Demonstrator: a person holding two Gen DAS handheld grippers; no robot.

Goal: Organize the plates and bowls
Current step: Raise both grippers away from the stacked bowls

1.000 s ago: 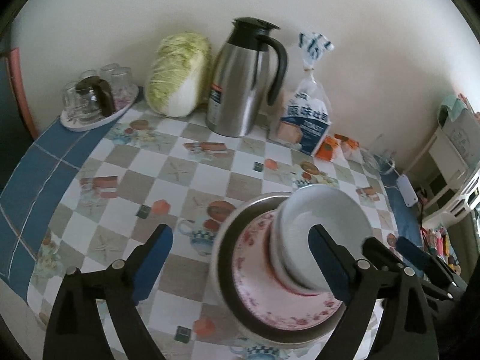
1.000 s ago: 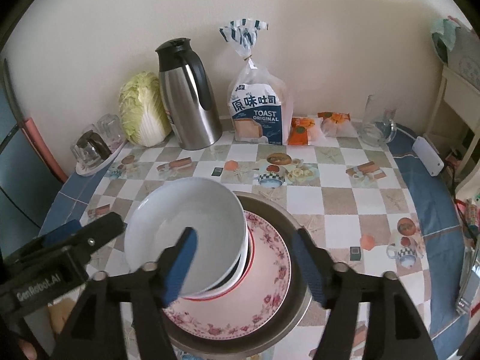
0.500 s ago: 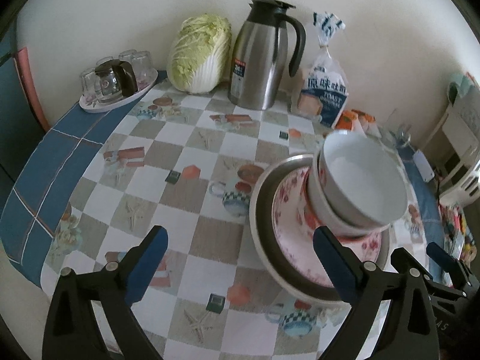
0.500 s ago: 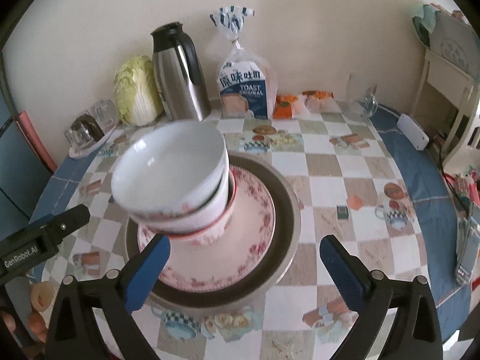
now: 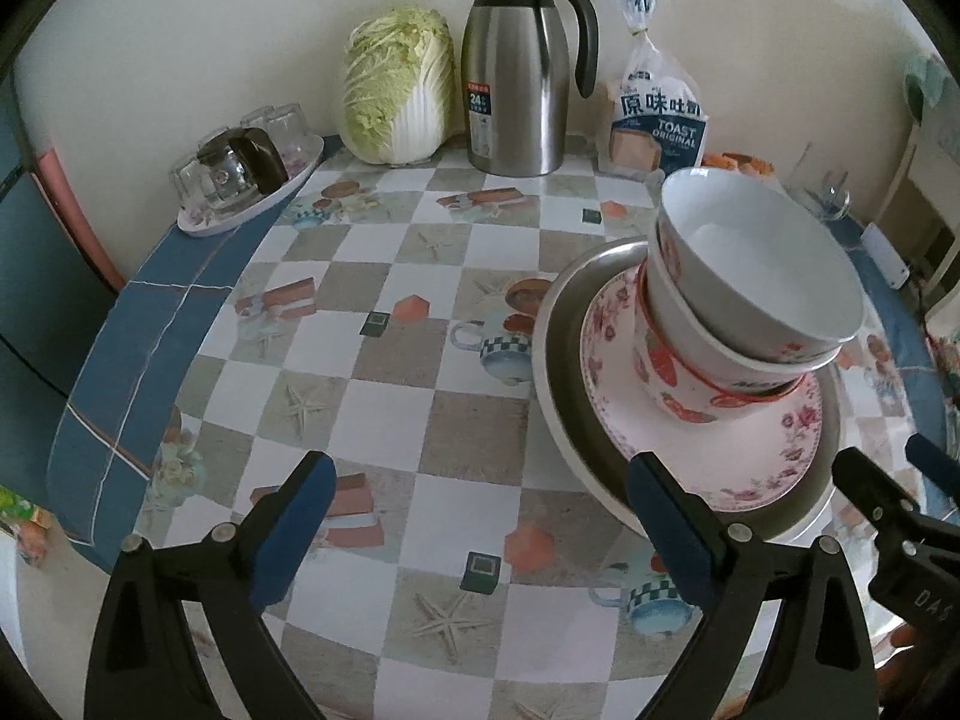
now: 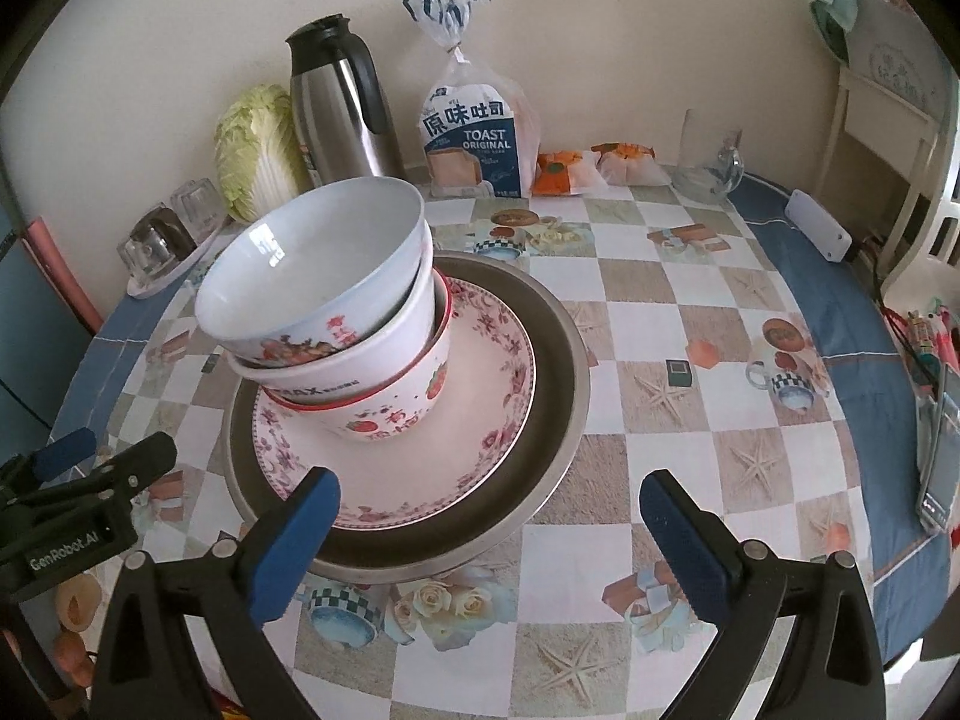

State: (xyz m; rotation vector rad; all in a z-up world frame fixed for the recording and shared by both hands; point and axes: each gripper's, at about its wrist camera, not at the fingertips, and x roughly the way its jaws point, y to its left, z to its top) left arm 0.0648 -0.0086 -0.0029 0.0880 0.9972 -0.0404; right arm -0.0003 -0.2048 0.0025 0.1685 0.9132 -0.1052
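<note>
Three nested bowls (image 6: 336, 312) stand in a leaning stack on a pink floral plate (image 6: 480, 420), which lies in a wide metal dish (image 6: 558, 360) on the checked tablecloth. The same bowl stack (image 5: 750, 294), plate (image 5: 774, 450) and dish (image 5: 558, 372) show at the right of the left wrist view. My left gripper (image 5: 480, 510) is open and empty, low and left of the dish. My right gripper (image 6: 489, 516) is open and empty, just in front of the dish. Neither touches the dishes.
At the back wall stand a cabbage (image 5: 399, 93), a steel thermos jug (image 5: 519, 60) and a bag of toast bread (image 6: 474, 138). A tray of glasses (image 5: 246, 180) sits back left. Snack packets (image 6: 576, 171) and a glass jug (image 6: 714, 162) sit back right.
Both grippers have let go of the bowls, opened wide and pulled back toward the table's near edge. The bowl stack now rests on the plate.
</note>
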